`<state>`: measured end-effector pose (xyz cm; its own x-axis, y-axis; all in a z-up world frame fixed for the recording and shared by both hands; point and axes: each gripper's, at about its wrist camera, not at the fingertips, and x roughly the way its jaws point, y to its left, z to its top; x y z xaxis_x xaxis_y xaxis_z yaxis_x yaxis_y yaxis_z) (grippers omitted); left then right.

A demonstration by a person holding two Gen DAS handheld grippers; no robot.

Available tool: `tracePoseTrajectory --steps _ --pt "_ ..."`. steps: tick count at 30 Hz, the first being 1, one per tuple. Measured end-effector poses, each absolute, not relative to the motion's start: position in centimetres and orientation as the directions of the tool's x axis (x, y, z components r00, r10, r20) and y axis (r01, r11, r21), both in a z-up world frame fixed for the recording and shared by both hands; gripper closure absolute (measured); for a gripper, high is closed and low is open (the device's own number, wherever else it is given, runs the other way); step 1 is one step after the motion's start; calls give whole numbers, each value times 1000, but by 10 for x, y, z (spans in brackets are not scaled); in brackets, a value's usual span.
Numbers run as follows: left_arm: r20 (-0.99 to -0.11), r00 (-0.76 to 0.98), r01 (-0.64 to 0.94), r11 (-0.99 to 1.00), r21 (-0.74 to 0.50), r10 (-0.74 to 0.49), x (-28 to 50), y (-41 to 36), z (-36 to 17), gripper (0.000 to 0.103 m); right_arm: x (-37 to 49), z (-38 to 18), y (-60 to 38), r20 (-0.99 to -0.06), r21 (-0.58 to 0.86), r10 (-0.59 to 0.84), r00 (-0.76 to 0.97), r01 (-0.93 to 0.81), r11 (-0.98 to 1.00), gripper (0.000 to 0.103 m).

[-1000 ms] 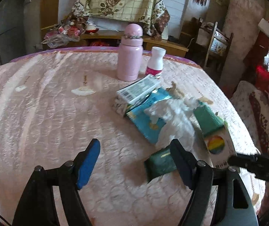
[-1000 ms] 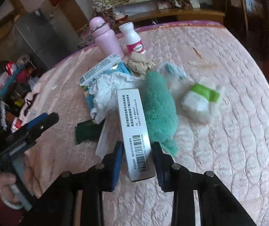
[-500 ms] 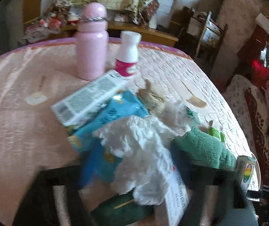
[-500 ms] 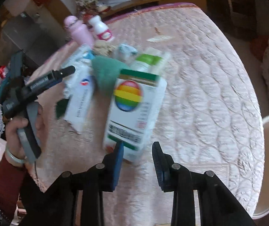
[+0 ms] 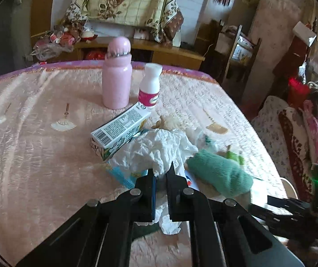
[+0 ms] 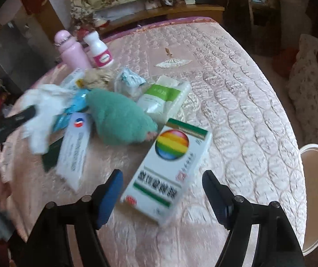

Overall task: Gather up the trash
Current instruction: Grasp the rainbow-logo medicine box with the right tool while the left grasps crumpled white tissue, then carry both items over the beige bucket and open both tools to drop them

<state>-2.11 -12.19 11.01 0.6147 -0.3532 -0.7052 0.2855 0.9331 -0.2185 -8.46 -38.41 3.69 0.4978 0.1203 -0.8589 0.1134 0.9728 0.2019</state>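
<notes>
Left gripper (image 5: 160, 176) fingers pinch the crumpled tissue (image 5: 159, 149) for binning; right gripper (image 6: 162, 183) fingers spread wide around the rainbow box (image 6: 167, 173) near the surface's (image 6: 236, 89) right edge.

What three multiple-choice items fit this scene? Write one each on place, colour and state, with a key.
1. The white bottle stands:
A. beside the pink bottle
B. on the rainbow box
C. on the floor

2. The fluffy cloth is:
A. red
B. black
C. green

3. The left hand-held gripper is:
A. wide open
B. shut on the white tissue
C. shut on the pink bottle

Key: 1 A, the two stand side by side. 2 C, green in both views. 3 B, tissue is pinched between its closed fingers.
</notes>
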Motion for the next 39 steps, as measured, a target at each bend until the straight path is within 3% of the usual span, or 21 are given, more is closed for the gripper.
tracePoseTrajectory --steps 5,6,12,25,39 --pt "-683 616 321 917 -237 -392 -37 -122 126 95 -67 24 -379 -869 152 63 492 144 978 27" --pt "-681 614 329 914 -238 -399 -41 -124 127 95 -68 22 -382 -866 158 66 495 146 977 34" --pt "-674 596 390 891 -234 -438 -59 -147 131 95 -97 31 -408 -851 184 90 517 134 974 35" --pt "-671 506 548 803 -235 -542 -94 -248 133 95 -159 78 -461 -790 193 36 611 193 962 35" --pt "-684 407 663 711 -235 -606 -119 -356 124 95 -220 91 -541 -768 187 -75 636 335 924 35"
